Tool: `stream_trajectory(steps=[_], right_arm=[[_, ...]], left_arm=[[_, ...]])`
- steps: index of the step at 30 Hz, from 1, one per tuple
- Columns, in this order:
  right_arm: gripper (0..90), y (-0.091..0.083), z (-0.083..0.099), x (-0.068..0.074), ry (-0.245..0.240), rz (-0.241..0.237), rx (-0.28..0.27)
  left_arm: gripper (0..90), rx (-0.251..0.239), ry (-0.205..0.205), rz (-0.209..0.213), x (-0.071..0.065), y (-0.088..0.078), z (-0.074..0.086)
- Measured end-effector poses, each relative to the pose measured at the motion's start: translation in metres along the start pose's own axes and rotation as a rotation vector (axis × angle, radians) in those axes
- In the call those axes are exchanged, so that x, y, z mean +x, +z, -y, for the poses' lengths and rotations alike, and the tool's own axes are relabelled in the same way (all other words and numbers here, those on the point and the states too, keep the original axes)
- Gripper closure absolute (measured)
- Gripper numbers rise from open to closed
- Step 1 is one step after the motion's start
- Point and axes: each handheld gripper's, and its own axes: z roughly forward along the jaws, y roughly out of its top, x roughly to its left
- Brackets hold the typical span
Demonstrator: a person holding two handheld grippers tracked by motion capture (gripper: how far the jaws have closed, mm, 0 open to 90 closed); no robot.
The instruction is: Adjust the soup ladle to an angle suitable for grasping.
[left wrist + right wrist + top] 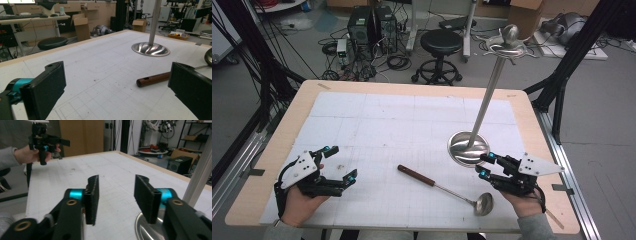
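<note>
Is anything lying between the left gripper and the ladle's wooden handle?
Nothing visible does. The left gripper, jaws open, faces the ladle across bare white mat; its wooden handle lies just ahead. The metal stand sits farther back, off that line.

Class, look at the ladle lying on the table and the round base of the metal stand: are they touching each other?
Apart. The high view shows bare white mat between the ladle and the stand's round base; the left gripper view shows the gap too.
</note>
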Motion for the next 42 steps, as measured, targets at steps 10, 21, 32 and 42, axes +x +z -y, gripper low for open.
stream_trajectory(steps=[10, 21, 32, 42], right_arm=[[88.7, 0.009, -0.007, 0.007, -0.028, -0.032, 0.038], [89.6, 0.029, -0.012, 0.01, -0.038, -0.062, 0.082], [89.7, 0.048, -0.018, 0.009, 0.006, -0.07, 0.106], [89.6, 0.069, -0.014, 0.009, 0.002, -0.097, 0.175]], left_arm=[[2.0, 0.018, 0.003, 0.002, 0.0, 0.002, 0.001], [2.0, 0.019, 0.0, -0.005, 0.0, 0.001, 0.002], [2.0, 0.024, -0.004, -0.01, 0.001, 0.001, 0.003], [2.0, 0.03, -0.005, -0.013, 0.001, 0.001, 0.003]])
